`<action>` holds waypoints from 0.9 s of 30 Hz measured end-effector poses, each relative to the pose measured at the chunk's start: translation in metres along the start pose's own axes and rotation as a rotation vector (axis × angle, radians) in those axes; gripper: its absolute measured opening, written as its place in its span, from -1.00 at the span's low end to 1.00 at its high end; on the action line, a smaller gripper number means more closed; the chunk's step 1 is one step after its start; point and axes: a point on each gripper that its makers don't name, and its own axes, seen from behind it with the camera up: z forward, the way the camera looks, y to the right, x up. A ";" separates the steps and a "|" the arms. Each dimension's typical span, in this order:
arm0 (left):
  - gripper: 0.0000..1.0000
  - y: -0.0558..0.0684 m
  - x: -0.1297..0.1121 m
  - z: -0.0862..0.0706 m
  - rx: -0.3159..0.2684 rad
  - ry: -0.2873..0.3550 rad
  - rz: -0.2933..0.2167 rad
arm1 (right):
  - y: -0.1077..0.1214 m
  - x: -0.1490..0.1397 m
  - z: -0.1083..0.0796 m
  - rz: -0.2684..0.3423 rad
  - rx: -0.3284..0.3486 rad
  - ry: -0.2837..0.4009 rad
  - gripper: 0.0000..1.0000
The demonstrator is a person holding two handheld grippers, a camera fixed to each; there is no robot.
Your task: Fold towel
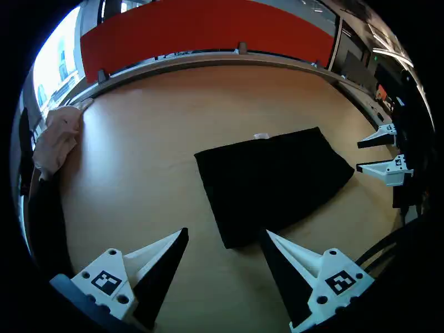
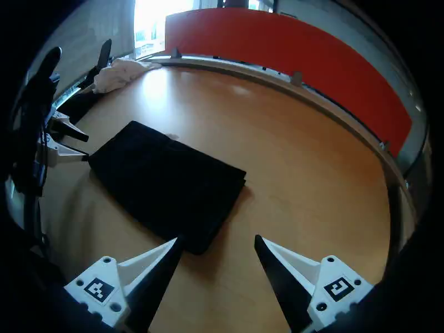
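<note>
A black towel (image 1: 272,180) lies folded into a flat rectangle on the wooden table (image 1: 166,144). My left gripper (image 1: 225,238) is open just short of its near corner, holding nothing. In the left gripper view the right gripper (image 1: 369,155) stands open at the towel's far right corner. In the right gripper view the same towel (image 2: 166,183) spreads to the left of centre, and my right gripper (image 2: 217,244) hangs open close to its near corner, empty. The left gripper (image 2: 75,147) shows at the towel's far left end, open.
A crumpled pale cloth (image 1: 55,139) lies at the table's left edge, seen also as a white cloth (image 2: 119,75) at the back. A red partition (image 1: 205,28) runs along the table's far rim. Dark chairs and office equipment stand beyond the edges.
</note>
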 end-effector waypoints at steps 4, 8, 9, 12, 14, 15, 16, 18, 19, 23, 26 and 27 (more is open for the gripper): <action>0.86 -0.001 -0.003 -0.002 0.004 0.001 -0.005 | 0.000 -0.002 0.000 -0.002 0.003 -0.002 0.96; 0.86 -0.002 -0.005 -0.005 0.008 0.006 -0.017 | -0.002 -0.001 0.001 -0.016 0.013 -0.003 0.96; 0.86 -0.002 -0.005 -0.006 0.010 0.007 -0.020 | -0.003 -0.001 0.002 -0.021 0.017 -0.003 0.96; 0.86 -0.004 -0.008 -0.010 0.019 0.009 -0.029 | -0.005 0.000 0.003 -0.040 0.032 -0.003 0.96; 0.86 -0.007 -0.011 -0.012 0.030 0.008 -0.036 | -0.007 0.000 0.004 -0.055 0.043 -0.005 0.95; 0.86 -0.008 -0.012 -0.014 0.036 0.008 -0.041 | -0.008 0.000 0.004 -0.063 0.049 -0.006 0.96; 0.86 -0.009 -0.015 -0.016 0.041 0.007 -0.047 | -0.009 0.001 0.005 -0.070 0.055 -0.007 0.96; 0.86 -0.011 -0.019 -0.019 0.050 0.004 -0.061 | -0.010 0.002 0.006 -0.086 0.065 -0.009 0.96; 0.86 -0.011 -0.022 -0.021 0.051 0.004 -0.069 | -0.011 0.002 0.006 -0.093 0.070 -0.010 0.96; 0.86 -0.013 -0.030 -0.026 0.057 0.000 -0.097 | -0.012 0.004 0.009 -0.115 0.086 -0.015 0.96; 0.86 -0.016 -0.034 -0.029 0.065 -0.001 -0.108 | -0.013 0.005 0.010 -0.127 0.097 -0.017 0.95; 0.86 -0.017 -0.035 -0.030 0.068 -0.001 -0.110 | -0.013 0.005 0.010 -0.130 0.101 -0.018 0.95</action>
